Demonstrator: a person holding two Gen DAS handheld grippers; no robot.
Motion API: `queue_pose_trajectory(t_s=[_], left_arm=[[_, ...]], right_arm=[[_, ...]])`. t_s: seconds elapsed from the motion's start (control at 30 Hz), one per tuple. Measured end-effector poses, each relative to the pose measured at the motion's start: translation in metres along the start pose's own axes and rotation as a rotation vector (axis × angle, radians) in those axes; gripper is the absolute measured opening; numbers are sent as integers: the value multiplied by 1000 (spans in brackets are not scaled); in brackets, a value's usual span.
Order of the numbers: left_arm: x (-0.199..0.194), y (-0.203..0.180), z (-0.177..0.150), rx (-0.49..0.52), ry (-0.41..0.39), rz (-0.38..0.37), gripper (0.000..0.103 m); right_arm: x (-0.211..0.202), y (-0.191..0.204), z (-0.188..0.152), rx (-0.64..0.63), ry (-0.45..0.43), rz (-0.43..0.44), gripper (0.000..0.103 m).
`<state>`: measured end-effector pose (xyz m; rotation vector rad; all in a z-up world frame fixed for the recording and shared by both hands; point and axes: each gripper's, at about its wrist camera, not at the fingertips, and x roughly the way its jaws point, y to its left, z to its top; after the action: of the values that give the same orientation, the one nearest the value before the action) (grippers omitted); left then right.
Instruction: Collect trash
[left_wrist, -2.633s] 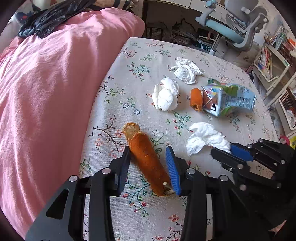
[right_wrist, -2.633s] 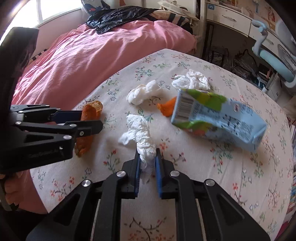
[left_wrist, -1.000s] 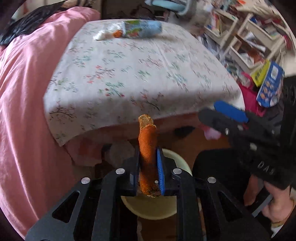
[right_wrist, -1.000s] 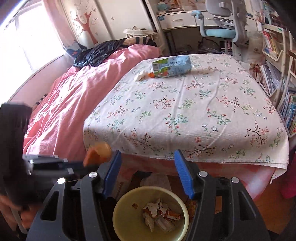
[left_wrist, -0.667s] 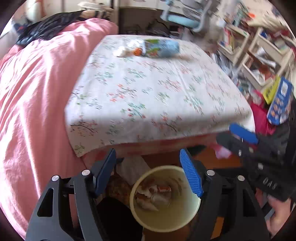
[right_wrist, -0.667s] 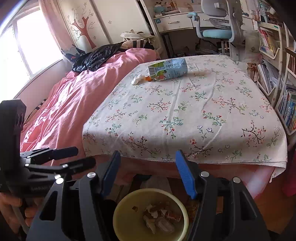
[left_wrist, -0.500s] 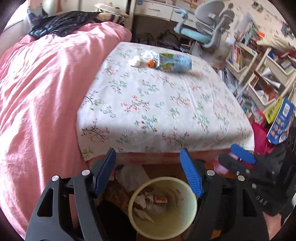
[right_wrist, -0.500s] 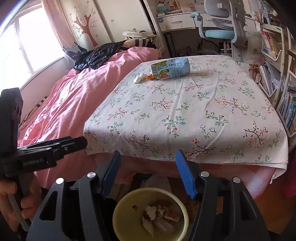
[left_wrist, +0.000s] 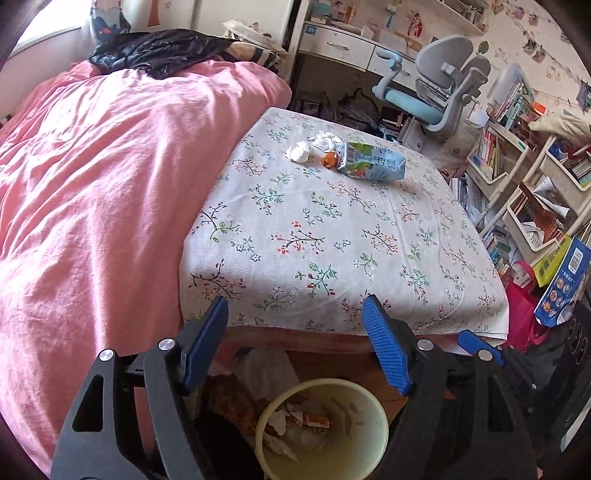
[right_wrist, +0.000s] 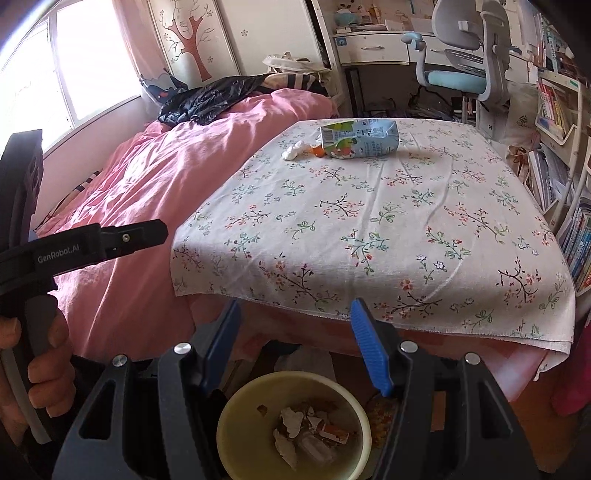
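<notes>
My left gripper is open and empty above a pale yellow bin holding scraps. My right gripper is open and empty above the same bin. At the far end of the floral-cloth table lie a crushed blue-green carton, a small orange piece and two crumpled white tissues. In the right wrist view the carton, the orange piece and a tissue show far off. The left gripper's finger shows at the left.
A pink duvet covers the bed left of the table, with a black bag on it. A grey-blue desk chair and bookshelves stand at the right. A pink bag sits on the floor by the table corner.
Both grippers left the table and moved over the bin. The right gripper let go of its tissue, the left let go of the long orange piece. Both now tilt up toward the table.
</notes>
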<state>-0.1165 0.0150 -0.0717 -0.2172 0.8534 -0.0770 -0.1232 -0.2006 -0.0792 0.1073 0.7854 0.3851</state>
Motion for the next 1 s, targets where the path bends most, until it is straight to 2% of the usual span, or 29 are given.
queue_pose_trajectory(t_s=[1.0], left_arm=[[2,4,0,-14,-3,7,76]], right_arm=[[5,8,-4,-28,32,15,64]])
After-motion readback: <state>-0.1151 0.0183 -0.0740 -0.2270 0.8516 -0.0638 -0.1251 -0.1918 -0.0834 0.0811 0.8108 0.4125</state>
